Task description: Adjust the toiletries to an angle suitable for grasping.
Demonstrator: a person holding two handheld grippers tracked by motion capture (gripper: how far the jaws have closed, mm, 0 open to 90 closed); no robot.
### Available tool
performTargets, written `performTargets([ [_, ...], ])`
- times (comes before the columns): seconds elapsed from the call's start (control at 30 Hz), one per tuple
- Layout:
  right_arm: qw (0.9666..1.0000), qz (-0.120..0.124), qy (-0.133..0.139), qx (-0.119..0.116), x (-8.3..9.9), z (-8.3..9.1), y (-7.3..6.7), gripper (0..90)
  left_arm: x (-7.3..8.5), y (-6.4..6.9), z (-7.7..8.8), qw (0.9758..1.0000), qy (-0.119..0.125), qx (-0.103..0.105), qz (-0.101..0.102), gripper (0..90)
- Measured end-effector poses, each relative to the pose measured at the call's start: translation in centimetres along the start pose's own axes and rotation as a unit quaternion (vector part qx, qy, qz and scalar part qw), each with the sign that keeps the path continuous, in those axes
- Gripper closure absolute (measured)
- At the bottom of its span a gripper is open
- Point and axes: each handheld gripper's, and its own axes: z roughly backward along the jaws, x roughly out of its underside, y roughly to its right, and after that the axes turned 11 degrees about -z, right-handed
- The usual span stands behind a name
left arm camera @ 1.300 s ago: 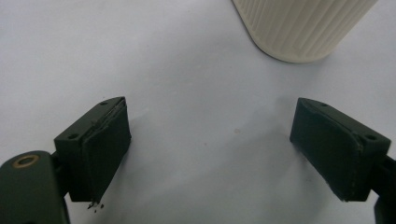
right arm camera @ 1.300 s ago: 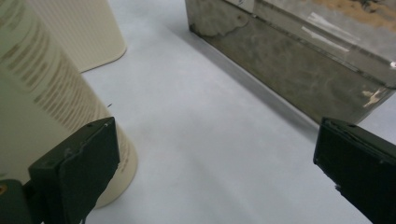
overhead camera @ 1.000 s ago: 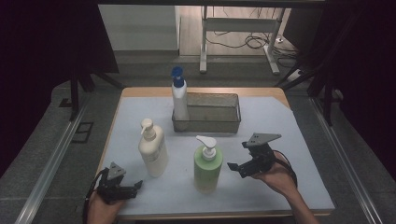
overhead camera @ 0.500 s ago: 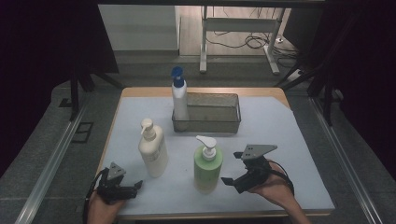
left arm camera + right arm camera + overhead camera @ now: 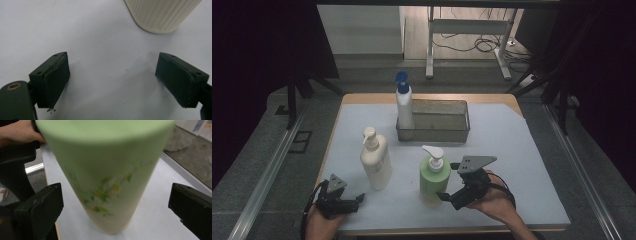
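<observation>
- The right gripper (image 5: 447, 196), low and right of centre in the high view, has its jaws spread wide around the tall green plastic pump bottle (image 5: 432, 175), not touching it.
- The left gripper (image 5: 354, 199), lower left, is spread over bare table, near the cream ribbed pump bottle (image 5: 375, 160).

1. Green pump bottle (image 5: 432, 179): pale green body, white pump, green-yellow leaf print.
2. Cream pump bottle (image 5: 375, 161): ribbed off-white.
3. Spray bottle (image 5: 404, 104): white, blue cap.
4. Basket (image 5: 453, 132): grey mesh.
5. Table cover (image 5: 512, 150): pale blue-white.
</observation>
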Motion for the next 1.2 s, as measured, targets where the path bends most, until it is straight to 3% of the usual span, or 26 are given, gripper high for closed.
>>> performTargets([
  [0.63, 0.9997, 0.021, 0.006, 0.011, -1.4, -2.2, -1.0, 3.1, 0.0, 0.0, 0.0, 1.0, 0.0, 0.0, 0.0, 12.3],
  [0.9, 0.9996, 0.023, 0.011, 0.007, -1.7, -2.6, -1.2, 9.9, 0.0, 0.0, 0.0, 1.0, 0.0, 0.0, 0.0, 12.3],
  [1.2, 0.9995, 0.028, 0.004, 0.012, -1.9, -2.7, -1.4, 11.3, 0.0, 0.0, 0.0, 1.0, -0.001, 0.001, 0.0, 12.3],
])
